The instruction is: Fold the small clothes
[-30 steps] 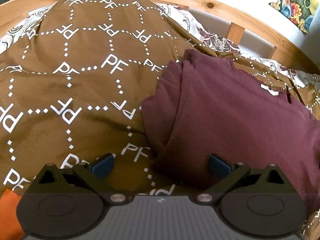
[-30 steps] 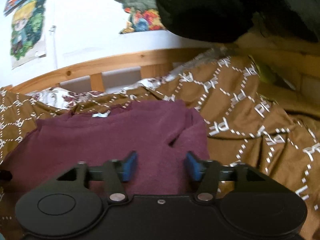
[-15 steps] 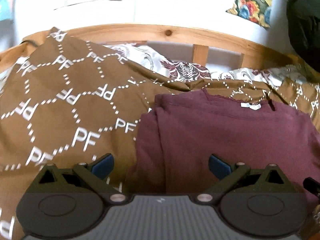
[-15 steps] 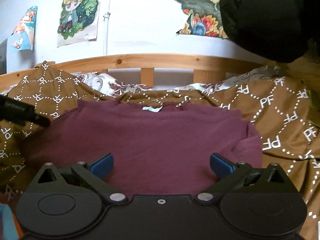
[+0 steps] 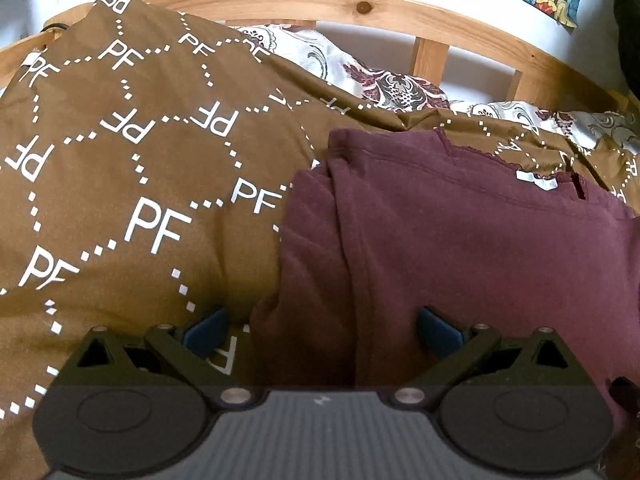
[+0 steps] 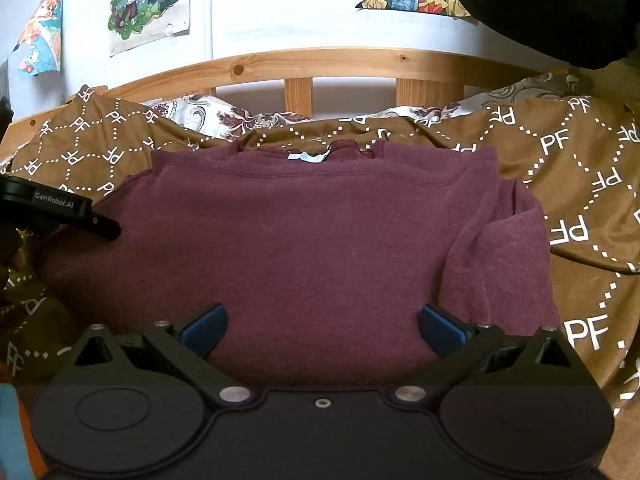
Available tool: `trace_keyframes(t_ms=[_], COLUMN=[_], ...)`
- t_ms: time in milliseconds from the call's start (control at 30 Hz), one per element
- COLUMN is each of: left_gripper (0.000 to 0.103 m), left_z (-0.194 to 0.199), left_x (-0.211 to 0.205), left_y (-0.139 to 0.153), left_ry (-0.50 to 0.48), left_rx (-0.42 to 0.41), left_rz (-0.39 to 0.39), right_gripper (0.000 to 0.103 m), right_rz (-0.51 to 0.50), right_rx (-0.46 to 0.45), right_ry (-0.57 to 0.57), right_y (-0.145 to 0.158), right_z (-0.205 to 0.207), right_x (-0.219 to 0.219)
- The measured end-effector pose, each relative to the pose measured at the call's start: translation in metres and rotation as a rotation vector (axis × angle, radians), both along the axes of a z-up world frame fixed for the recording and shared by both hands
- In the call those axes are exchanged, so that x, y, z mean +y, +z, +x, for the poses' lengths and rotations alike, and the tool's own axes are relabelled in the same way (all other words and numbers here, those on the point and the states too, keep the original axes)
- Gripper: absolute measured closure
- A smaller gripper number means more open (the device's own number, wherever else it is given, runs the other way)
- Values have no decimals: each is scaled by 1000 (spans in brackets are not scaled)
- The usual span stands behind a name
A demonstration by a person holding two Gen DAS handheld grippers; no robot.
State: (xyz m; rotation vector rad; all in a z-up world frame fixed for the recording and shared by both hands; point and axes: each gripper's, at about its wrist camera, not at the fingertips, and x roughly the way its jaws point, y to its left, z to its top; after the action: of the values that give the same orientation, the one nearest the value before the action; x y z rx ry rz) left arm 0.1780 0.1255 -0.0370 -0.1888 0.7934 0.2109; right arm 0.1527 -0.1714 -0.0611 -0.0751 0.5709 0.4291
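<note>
Two grippers: both stand wide apart at the pads and hold nothing.
Left gripper [image 5: 322, 330]: its blue pads straddle the left folded edge of the maroon top [image 5: 460, 248]; cloth lies between them, unpinched.
Right gripper [image 6: 322, 330]: wide, low over the near hem, with the top's right folded edge just to its right.
Maroon top: spread flat ahead of both grippers, neckline and white label [image 6: 306, 157] at the far side, both side edges apparently turned in.
Step in hand: likely between folds, the sides done and the lengthwise fold not yet made.
Next move: probably each gripper must close on a near corner of the hem and carry it toward the neckline, keeping the side folds from springing out.
Surface: a brown duvet [image 5: 132, 184] printed with white "PF" lattice, rumpled and soft, so creases may shift.
Room: a wooden bed rail [image 6: 304, 62] beyond, a floral sheet under it, cartoon posters [image 6: 148, 0] on a white wall.
</note>
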Motion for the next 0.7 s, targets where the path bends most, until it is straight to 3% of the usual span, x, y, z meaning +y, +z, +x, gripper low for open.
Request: trace_keyframes(t_ms=[700], left_gripper=[1], left_z=[4], left_x=[-1], left_y=[-3], left_ry=[6], left_rx=[19], left_rz=[3], right_gripper=[0], right_rz=[9], right_rx=[10], right_ry=[3], right_y=[0], right_z=[3], right_x=[-2])
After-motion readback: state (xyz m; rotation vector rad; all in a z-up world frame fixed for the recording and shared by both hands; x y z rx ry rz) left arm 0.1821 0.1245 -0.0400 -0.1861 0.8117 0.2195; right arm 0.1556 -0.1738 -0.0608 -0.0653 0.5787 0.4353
